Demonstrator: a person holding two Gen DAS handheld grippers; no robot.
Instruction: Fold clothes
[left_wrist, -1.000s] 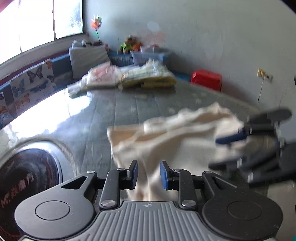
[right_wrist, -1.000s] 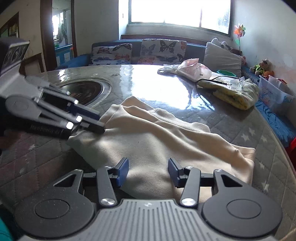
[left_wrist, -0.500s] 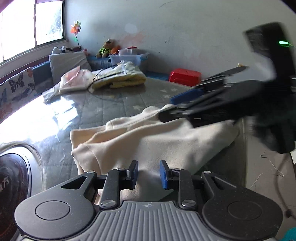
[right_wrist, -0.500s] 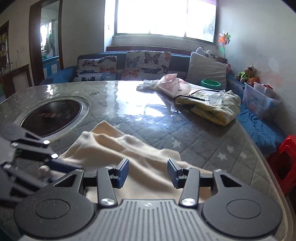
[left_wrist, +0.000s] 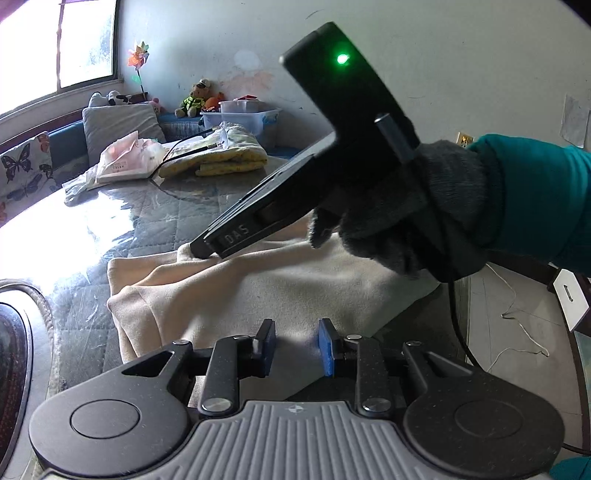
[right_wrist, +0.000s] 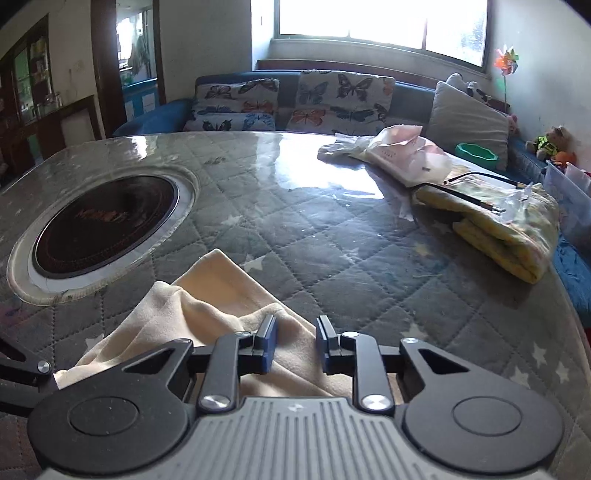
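Note:
A cream garment (left_wrist: 258, 291) lies rumpled on the quilted grey table near its front edge; it also shows in the right wrist view (right_wrist: 207, 302). My left gripper (left_wrist: 296, 345) is open and empty, just above the garment's near side. My right gripper (right_wrist: 294, 341) is open, low over the garment's far edge, with cloth under and between the fingers. In the left wrist view the right gripper's body (left_wrist: 314, 177), held by a gloved hand, reaches down so its tip touches the garment's far fold.
A round dark cooktop (right_wrist: 103, 225) is set into the table at the left. A folded yellow blanket (right_wrist: 506, 225) with a black cable and a pink bag (right_wrist: 402, 155) lie at the far right. A sofa with butterfly cushions (right_wrist: 332, 96) stands behind.
My right gripper has moved forward and down across the garment to its far edge. My left gripper has opened a little wider and swung right; the garment looks more bunched.

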